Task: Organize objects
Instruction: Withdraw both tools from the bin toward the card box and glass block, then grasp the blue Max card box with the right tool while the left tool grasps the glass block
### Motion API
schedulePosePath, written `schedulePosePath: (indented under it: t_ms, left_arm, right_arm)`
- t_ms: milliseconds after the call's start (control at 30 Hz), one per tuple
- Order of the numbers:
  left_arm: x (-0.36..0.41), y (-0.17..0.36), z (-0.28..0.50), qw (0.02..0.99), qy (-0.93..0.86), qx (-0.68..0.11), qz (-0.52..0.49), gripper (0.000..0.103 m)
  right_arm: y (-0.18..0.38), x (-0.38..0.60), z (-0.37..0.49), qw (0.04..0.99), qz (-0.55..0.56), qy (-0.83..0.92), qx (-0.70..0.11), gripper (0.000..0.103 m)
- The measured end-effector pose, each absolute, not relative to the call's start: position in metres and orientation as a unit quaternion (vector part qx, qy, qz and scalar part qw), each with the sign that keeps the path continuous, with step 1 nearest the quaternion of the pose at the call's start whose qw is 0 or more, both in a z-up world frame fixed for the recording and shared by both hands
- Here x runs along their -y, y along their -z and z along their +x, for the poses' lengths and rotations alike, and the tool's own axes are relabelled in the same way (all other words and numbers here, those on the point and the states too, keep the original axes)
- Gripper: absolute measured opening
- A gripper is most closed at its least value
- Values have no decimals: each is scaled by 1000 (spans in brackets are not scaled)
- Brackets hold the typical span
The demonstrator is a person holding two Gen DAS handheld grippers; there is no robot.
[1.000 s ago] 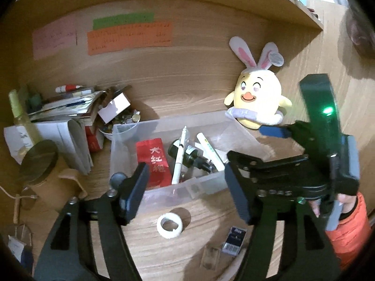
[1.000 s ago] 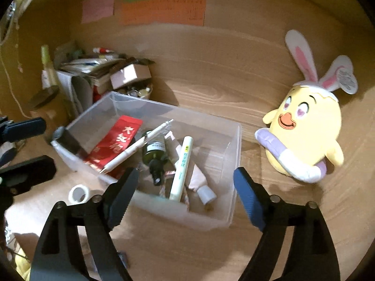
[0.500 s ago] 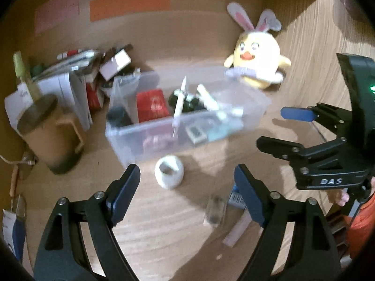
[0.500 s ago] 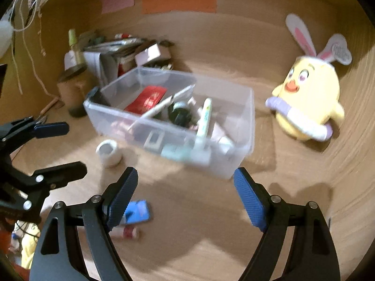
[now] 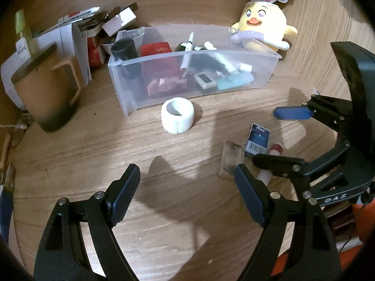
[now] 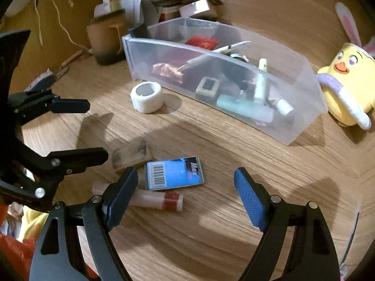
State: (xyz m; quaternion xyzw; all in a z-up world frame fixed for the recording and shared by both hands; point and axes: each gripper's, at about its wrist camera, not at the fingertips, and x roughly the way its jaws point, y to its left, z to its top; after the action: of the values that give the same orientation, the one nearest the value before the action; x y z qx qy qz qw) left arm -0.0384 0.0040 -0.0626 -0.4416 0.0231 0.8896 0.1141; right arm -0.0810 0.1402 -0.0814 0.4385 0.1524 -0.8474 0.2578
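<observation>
Jaws apart above blue card (image 6: 174,172).

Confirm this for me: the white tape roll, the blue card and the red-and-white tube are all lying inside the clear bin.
Not right. The white tape roll, the blue card and the red-and-white tube all lie on the wooden desk, outside the clear bin. The right wrist view shows it plainly.
</observation>
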Motion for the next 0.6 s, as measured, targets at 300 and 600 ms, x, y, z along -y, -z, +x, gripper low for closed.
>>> schedulePosePath:
  t_ms: [300,600]
  left_arm:
    - [-15,71,-46,142,-879,-26,-455,83]
    - [-34,73,-55,163,-878,-44,-449,49]
  right_arm:
    - [86,-148,-92,254,450,844,-140,52]
    - [83,-168,-95,239,444,857,-104,44]
